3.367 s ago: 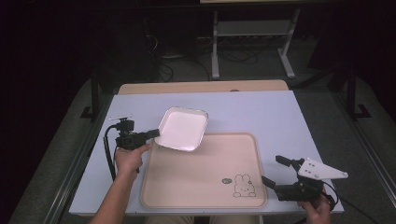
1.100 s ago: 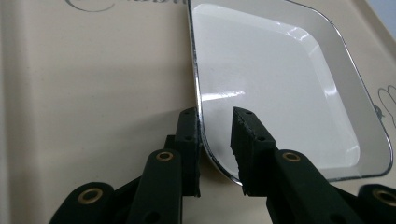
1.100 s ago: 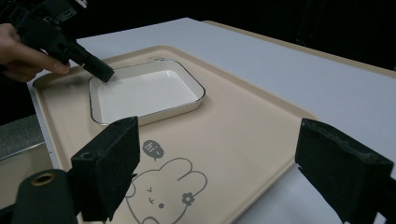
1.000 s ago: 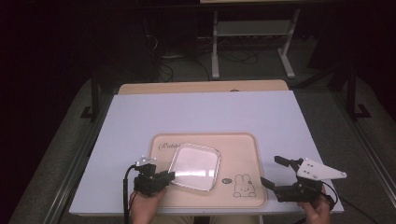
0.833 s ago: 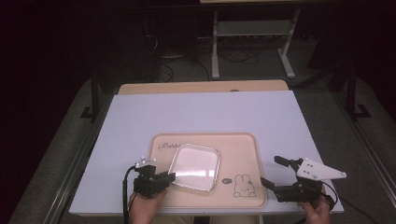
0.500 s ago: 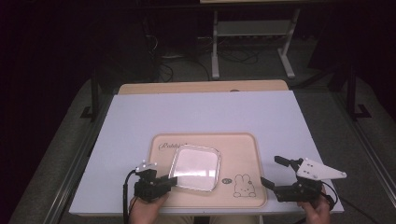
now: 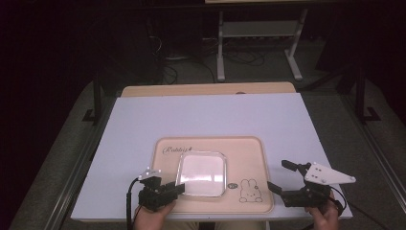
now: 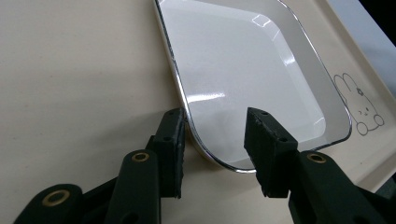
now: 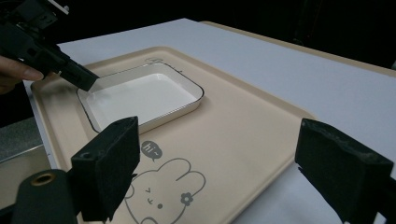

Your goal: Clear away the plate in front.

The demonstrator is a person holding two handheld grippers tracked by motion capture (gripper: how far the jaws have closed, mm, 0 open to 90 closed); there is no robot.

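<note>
**White dish down on the tray, left tongs parted at its near-left corner**

On the pale lilac counter (image 7: 210,120) lies a beige tray (image 7: 249,148) with a rabbit drawing (image 7: 248,190) near its near-right corner. The shallow white dish (image 7: 201,173), squarish with rounded corners and a thin dark rim, sits flat inside the tray, left of the middle and towards the near edge.

The left tongs (image 7: 178,188) come at the dish from the near left, and that is the relation everything turns on. In the left gripper view, the left tongs (image 8: 215,140) straddle the rounded near corner of the dish: one jaw is outside the rim over the tray floor, the other over the dish's inner face. There is a plain gap between the jaws and the rim runs through it, the outer jaw at or almost at the edge, so they stand parted and not clamped. I'd judge the dish to be resting on the tray by its own weight.

The dish extends away from those jaws to the far right, so pulling out would mean going near and left, back along the hand.

The right tongs (image 7: 282,178) hover wide apart off the near-right edge of the tray, holding nothing. They are well apart from the dish, with the rabbit between. The left hand (image 7: 152,216) is clearly the nearer one.
</note>
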